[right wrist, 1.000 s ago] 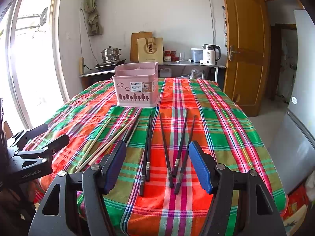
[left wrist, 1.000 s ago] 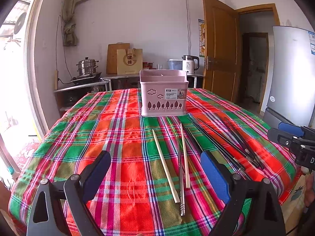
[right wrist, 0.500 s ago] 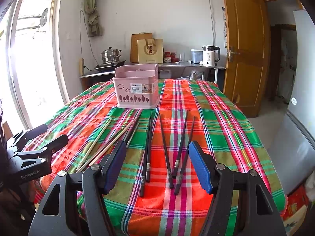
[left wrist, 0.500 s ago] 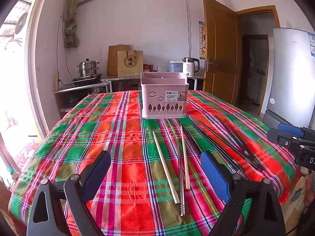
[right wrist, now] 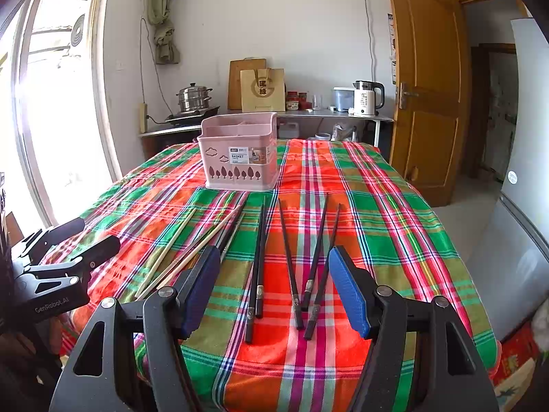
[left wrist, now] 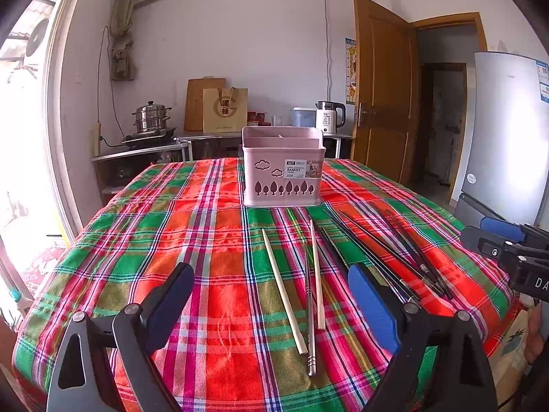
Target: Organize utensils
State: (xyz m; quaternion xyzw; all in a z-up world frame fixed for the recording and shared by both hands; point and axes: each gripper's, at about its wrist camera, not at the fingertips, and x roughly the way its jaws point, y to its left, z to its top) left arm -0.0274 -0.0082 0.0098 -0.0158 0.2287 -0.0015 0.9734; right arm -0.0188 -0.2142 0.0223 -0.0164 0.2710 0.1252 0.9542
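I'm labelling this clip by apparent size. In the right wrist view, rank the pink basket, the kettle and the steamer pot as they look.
1. pink basket, clearly largest, though it is also nearest.
2. steamer pot and kettle look about alike; I won't rank them.

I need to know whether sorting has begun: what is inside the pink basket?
Only the pink basket's rim and inner dividers show; nothing sticks up above the rim. Its walls hide the compartment floors. All chopsticks in view lie on the tablecloth.

Plaid table (left wrist: 164, 240), basket (left wrist: 283, 168), chopsticks (right wrist: 291, 267).
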